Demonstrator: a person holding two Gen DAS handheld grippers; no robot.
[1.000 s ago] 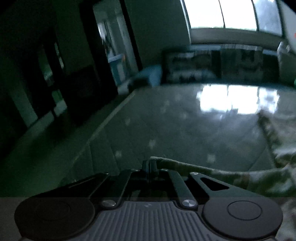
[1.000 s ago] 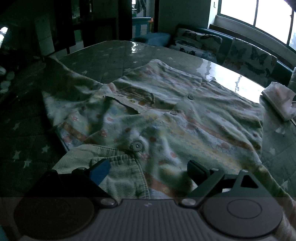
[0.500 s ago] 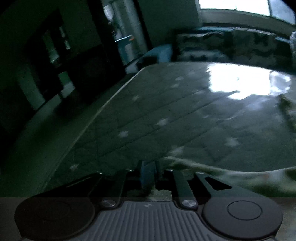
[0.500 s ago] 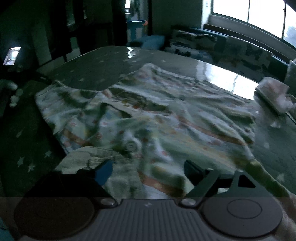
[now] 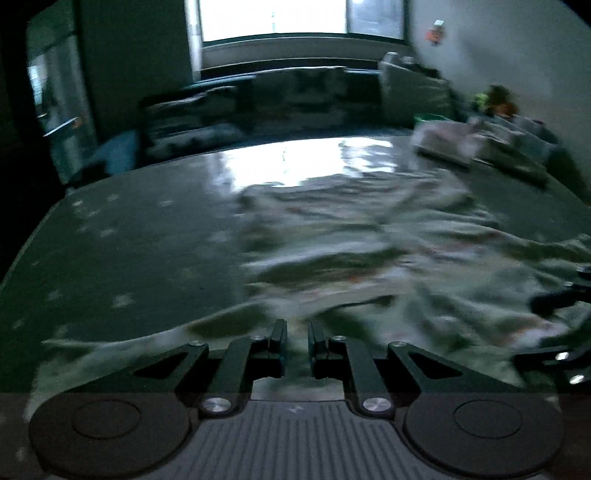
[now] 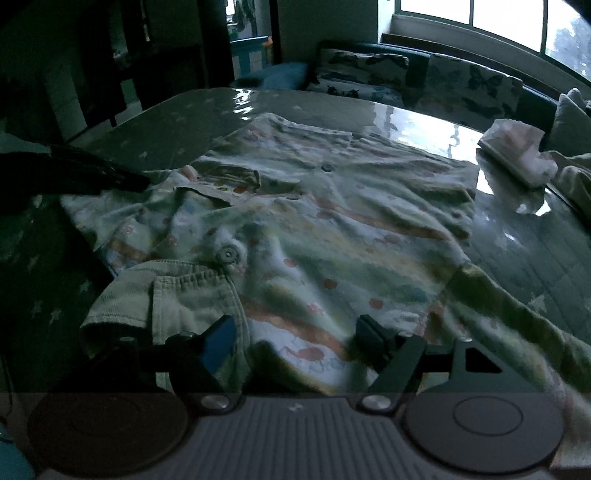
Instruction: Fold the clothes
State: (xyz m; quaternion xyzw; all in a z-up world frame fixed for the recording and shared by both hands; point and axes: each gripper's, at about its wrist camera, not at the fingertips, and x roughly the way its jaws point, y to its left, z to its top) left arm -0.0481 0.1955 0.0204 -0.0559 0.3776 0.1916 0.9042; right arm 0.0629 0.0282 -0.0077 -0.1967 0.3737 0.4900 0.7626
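So we've got a pale printed shirt (image 6: 332, 221) spread out across a dark table (image 6: 155, 122) with little stars on its cover; it lies front up, buttons (image 6: 227, 254) showing down the middle, pretty rumpled, with a green corduroy collar piece (image 6: 166, 295) folded over at the end closest to the right wrist camera; our right gripper (image 6: 295, 336) sits low over that near end with its fingers spread wide apart, one over the corduroy bit and the other over the printed fabric, nothing pinched between them as far as we can see; our left gripper (image 5: 295, 341) is at the shirt's (image 5: 351, 258) edge on the other side, fingers drawn close together with only a narrow gap; cloth lies right under and ahead of the tips, but the view is blurry and we honestly can't tell if it's actually got hold of any fabric; from the right wrist view the left tool shows up as a dark shape (image 6: 74, 173) at the far left edge of the shirt; a folded pale garment (image 6: 517, 155) sits off near the far right side of the table, well apart from the shirt; a sofa with butterfly cushions (image 6: 461, 81) runs along behind the table under the bright window (image 6: 480, 18)
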